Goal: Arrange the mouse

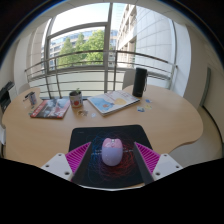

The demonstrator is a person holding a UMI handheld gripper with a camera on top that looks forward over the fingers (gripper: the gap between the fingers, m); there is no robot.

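A pale white mouse (pixel 112 151) lies on a dark mouse pad (pixel 95 135) near the round wooden table's front edge. My gripper (pixel 112 158) is open, its pink-padded fingers (pixel 78 158) spread wide on either side of the mouse. The mouse stands between them with a clear gap at each side and rests on the pad by itself.
Beyond the pad on the table (pixel 170 115) are an open book or magazine (pixel 112 101), a dark upright speaker (pixel 140 82), a cup (pixel 75 99) and another magazine (pixel 48 108). A railing and large windows stand behind the table.
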